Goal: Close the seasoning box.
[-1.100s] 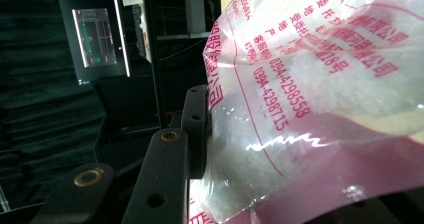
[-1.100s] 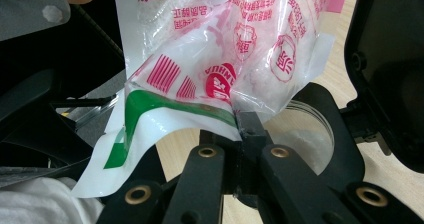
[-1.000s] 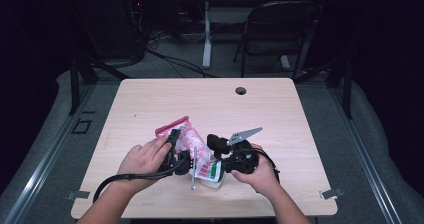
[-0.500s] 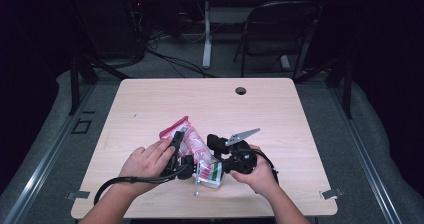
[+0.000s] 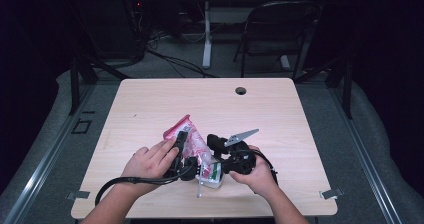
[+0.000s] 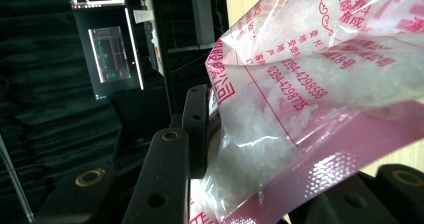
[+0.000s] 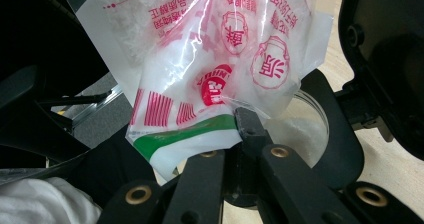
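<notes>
A clear plastic bag [image 5: 192,139] with pink and red print and white granules inside is held up over the near middle of the table [image 5: 280,114]. My left gripper [image 5: 182,151] is shut on its upper, pink-edged part; in the left gripper view the bag [image 6: 310,84] bulges between the jaws of this gripper [image 6: 295,149]. My right gripper [image 5: 220,160] is shut on the lower end. In the right gripper view it [image 7: 245,119] pinches the bag [image 7: 210,59] near its green stripe. Below the bag, a clear round dish [image 7: 305,129] holds white granules.
A thin pale stick [image 5: 199,190] lies by the table's near edge under the bag. A cable hole [image 5: 240,90] sits at the far middle of the table. A chair [image 5: 280,29] and cables stand on the floor beyond. The dish rests in a black round holder [image 7: 340,149].
</notes>
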Demonstrator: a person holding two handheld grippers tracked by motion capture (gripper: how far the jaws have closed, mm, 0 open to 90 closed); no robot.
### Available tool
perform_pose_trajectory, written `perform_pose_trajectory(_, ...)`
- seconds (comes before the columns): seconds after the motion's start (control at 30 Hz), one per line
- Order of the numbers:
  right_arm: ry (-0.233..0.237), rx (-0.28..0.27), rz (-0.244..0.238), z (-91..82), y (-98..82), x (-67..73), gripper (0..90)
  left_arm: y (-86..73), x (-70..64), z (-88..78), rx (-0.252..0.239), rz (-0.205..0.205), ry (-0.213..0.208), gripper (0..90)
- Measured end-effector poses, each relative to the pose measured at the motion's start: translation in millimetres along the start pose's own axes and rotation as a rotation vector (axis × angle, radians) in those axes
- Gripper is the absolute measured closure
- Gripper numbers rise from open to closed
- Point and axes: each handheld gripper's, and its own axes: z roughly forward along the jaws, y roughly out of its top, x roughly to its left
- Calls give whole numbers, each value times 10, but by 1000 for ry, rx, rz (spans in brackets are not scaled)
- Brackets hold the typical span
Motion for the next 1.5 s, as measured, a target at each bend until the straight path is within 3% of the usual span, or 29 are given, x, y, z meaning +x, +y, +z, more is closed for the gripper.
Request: perform_pose_trajectory(1.5,1,-2,-2,14,13,36,900,89,49,-68,-26,8,23,729)
